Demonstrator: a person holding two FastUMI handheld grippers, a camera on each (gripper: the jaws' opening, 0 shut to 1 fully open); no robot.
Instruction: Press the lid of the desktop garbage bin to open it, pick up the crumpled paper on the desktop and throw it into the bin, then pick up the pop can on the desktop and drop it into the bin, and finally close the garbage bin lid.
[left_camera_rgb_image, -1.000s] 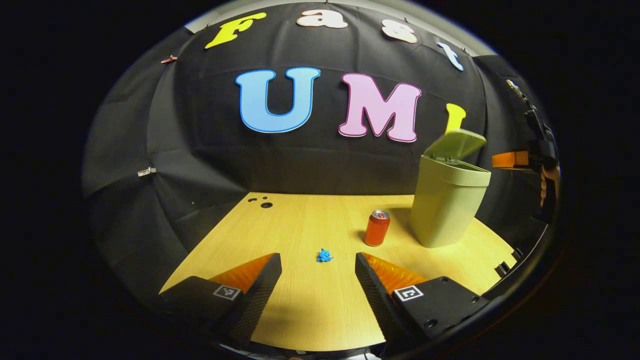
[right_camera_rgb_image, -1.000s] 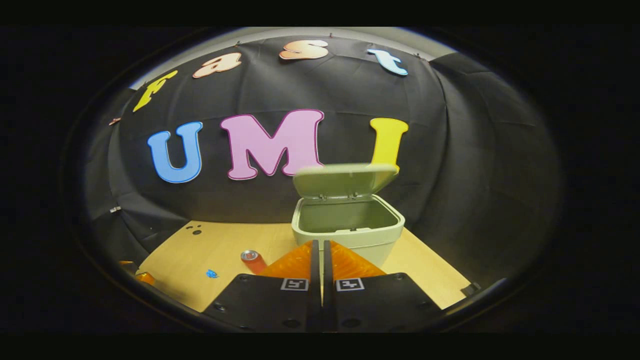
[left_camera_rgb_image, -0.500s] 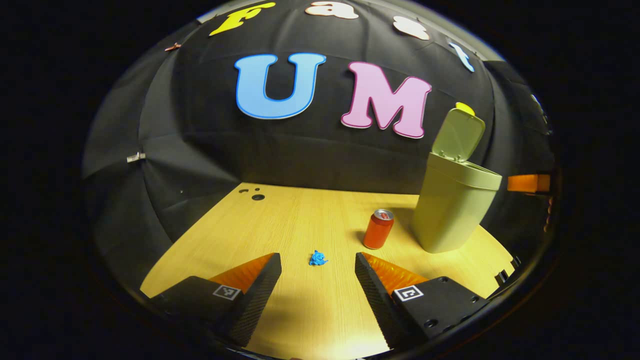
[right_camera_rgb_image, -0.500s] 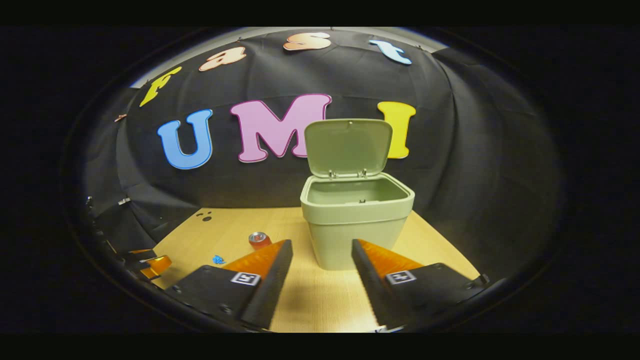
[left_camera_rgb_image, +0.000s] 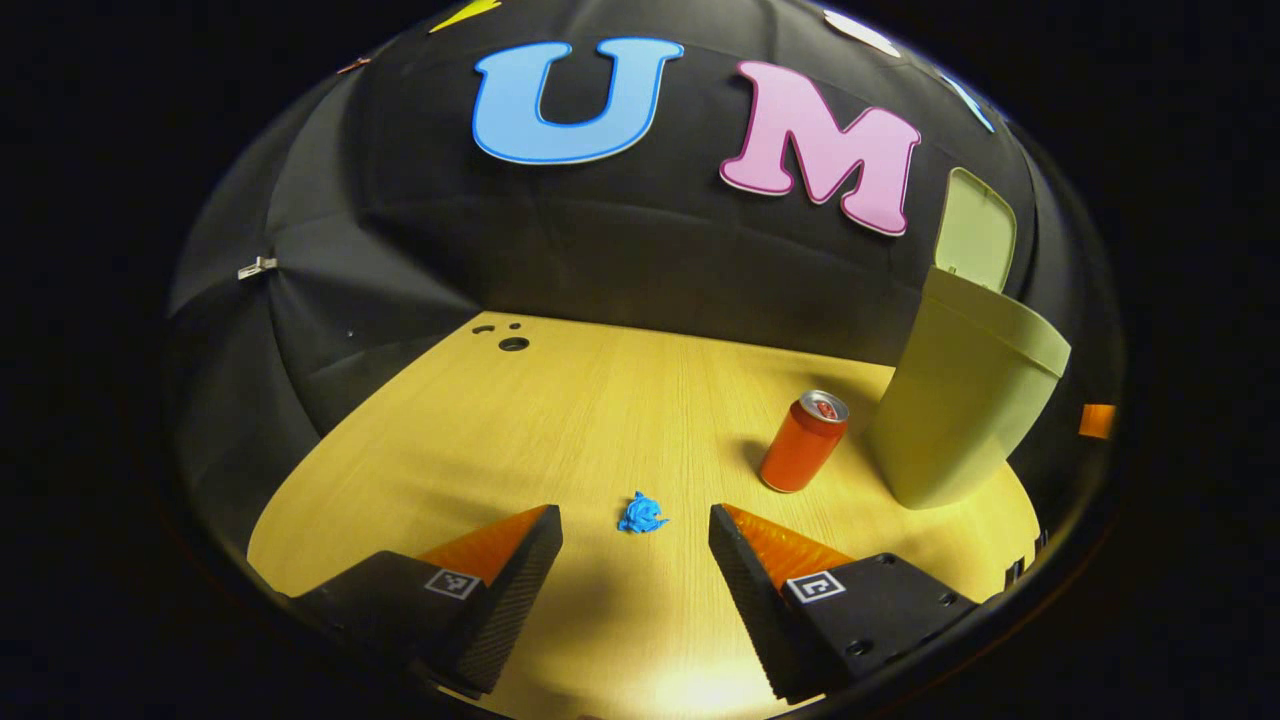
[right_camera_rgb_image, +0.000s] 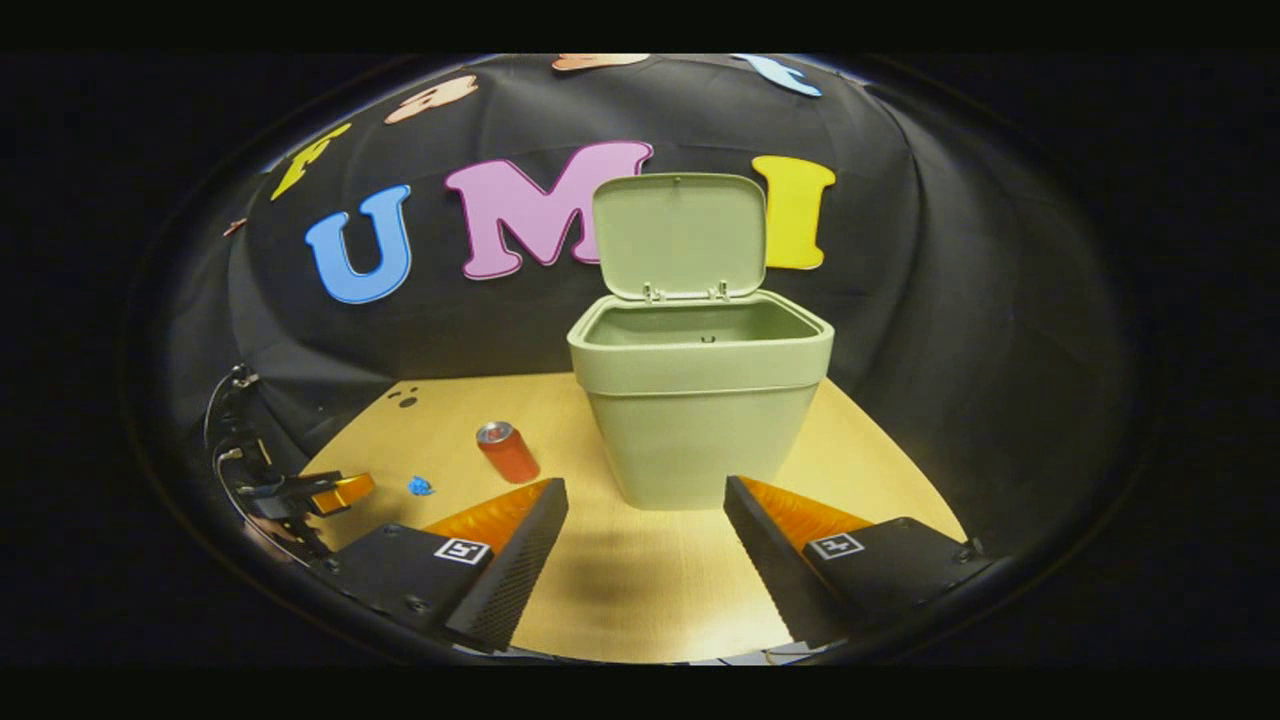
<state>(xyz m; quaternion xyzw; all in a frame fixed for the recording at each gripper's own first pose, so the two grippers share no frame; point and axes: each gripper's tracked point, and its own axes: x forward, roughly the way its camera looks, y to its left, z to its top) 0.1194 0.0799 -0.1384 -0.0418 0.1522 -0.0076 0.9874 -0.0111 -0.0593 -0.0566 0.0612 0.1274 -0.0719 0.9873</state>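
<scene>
While the lid (right_camera_rgb_image: 680, 235) is standing upright above the open bin (right_camera_rgb_image: 700, 410), both grippers are hovering over the wooden desktop (left_camera_rgb_image: 600, 420) with nothing between their fingers.

In the left gripper view, the left gripper (left_camera_rgb_image: 635, 545) is holding its fingers spread wide apart, and the crumpled paper (left_camera_rgb_image: 641, 513), a small blue wad, is lying on the desktop just ahead of the gap between them, touching neither finger. To the right of it the pop can (left_camera_rgb_image: 803, 441) is standing upright, and just beside the can, further right, the bin (left_camera_rgb_image: 965, 400) is sitting near the desktop's edge with its lid (left_camera_rgb_image: 975, 230) raised against the black cloth wall.

In the right gripper view, the left gripper (right_camera_rgb_image: 330, 490) is showing at the far left edge, near the crumpled paper (right_camera_rgb_image: 420, 486). The pop can (right_camera_rgb_image: 507, 451) is standing between the paper and the bin. The right gripper (right_camera_rgb_image: 645, 525) is also keeping its fingers spread, facing the front wall of the bin without touching it.
</scene>
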